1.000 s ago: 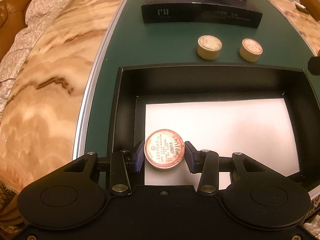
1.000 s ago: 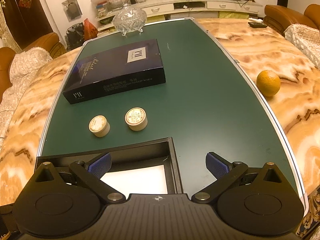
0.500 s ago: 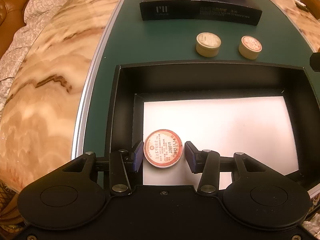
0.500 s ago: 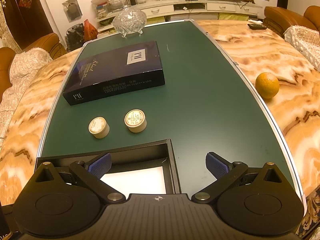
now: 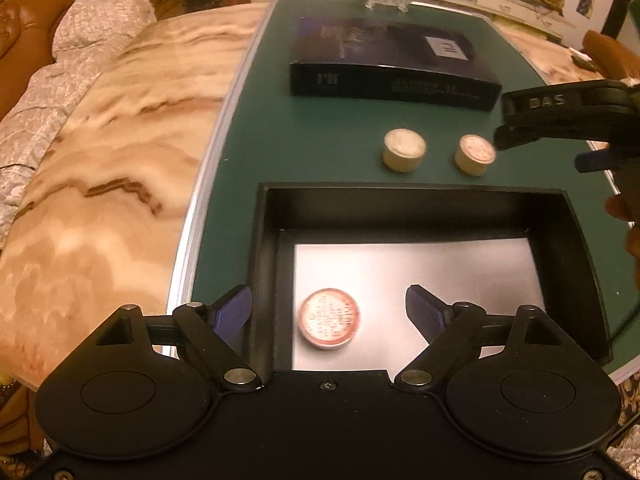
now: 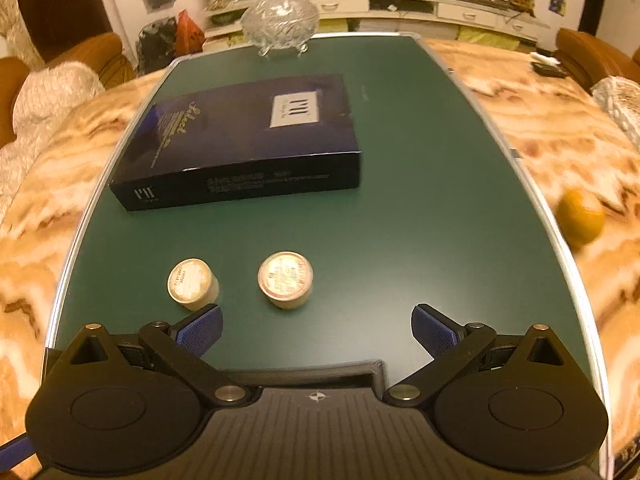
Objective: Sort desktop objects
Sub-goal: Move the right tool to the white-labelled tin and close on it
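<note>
A round tin with a red-rimmed label (image 5: 330, 319) lies on the white floor of an open black box (image 5: 416, 200). My left gripper (image 5: 328, 314) is open above it, fingers wide apart and clear of the tin. Two more round tins stand on the green mat beyond the box: a plain one (image 5: 404, 149) (image 6: 193, 283) and a red-labelled one (image 5: 475, 155) (image 6: 285, 279). My right gripper (image 6: 316, 330) is open and empty, just short of the red-labelled tin; it also shows at the right in the left wrist view (image 5: 568, 120).
A dark blue flat box (image 6: 244, 144) lies farther back on the green mat (image 6: 420, 208). A glass bowl (image 6: 280, 24) stands at the far end. An orange (image 6: 580, 216) sits on the marble table to the right. Sofas surround the table.
My left gripper opened, let go of the tin in the black box and drew back and up. My right gripper moved forward toward the two tins on the mat.
</note>
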{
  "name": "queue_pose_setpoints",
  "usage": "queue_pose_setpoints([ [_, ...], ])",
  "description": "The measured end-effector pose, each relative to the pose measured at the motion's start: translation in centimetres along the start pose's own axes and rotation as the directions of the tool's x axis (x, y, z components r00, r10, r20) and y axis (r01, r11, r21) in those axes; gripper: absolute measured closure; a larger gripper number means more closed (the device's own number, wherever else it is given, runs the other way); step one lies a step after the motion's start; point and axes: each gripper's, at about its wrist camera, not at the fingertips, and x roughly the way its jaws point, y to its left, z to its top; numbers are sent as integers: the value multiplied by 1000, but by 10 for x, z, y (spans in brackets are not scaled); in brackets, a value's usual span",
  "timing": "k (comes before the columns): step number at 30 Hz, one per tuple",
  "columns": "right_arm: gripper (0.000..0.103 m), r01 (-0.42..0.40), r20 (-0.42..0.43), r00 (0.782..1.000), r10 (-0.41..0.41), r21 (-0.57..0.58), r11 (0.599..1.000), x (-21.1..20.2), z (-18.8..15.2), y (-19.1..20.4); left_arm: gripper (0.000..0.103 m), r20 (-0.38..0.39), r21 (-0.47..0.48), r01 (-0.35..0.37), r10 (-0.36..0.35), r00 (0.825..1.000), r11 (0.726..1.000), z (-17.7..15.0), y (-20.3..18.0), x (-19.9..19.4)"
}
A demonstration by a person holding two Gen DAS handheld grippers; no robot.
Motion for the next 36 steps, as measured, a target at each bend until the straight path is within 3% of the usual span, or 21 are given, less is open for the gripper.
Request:
queue_pose_setpoints([
  [3,0,-20,-26,999,21,10,1000,16,3,7,18,-6,-11,-2,2,1000,1000,0,7,1],
  [10,1,14,-51,999,-14,-9,1000,46,9,18,18,-19,-33,4,-5,1000,999,-3,21,5],
  [28,25,51,-56,997,-54,-51,997,75,14,26,18,-37,-56,20,-22,999,998,-9,25,11],
  [36,30,62,-49,997,-65,-59,996,79,16,25,18,-32,-46,18,-19,999,999,-13,20,8],
])
